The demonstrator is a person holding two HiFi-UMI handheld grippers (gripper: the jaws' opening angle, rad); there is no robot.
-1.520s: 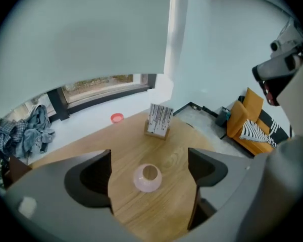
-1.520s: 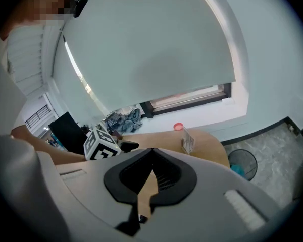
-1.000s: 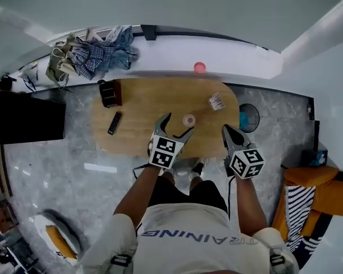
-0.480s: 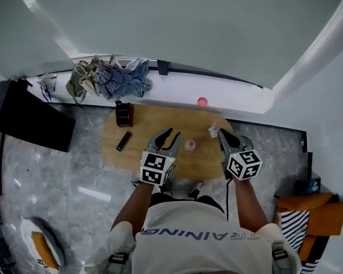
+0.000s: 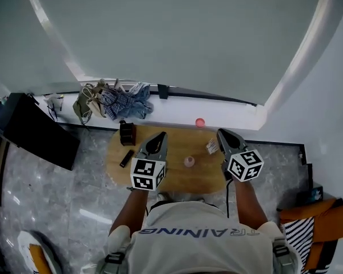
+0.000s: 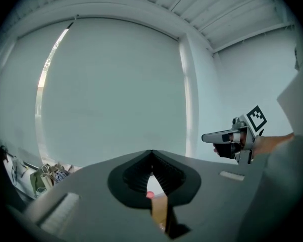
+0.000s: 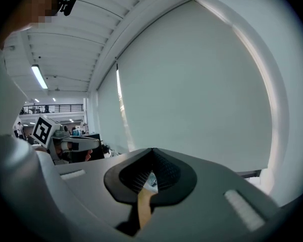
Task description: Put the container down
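Both empty and pressed together, my left hand-held gripper [image 5: 159, 136], just closed, and right hand-held gripper [image 5: 222, 133] hung above the container [image 5: 189, 161], apparently set down; nothing further seemed needed.

Worktop [image 5: 180, 144]: wood, smooth, matt. Floor [image 5: 63, 193]: grey stone, glossy. Clothes [image 5: 123, 101]: crumpled cloth.

Table [image 5: 177, 147]: oval, wooden, centre of the head view.
Remote [image 5: 126, 158]: black, on the table's left part.
Black box [image 5: 127, 133]: table's upper left end.
Clothes pile [image 5: 117, 101]: on the ledge, upper left.
Pink round thing [image 5: 200, 122]: ledge above the table.
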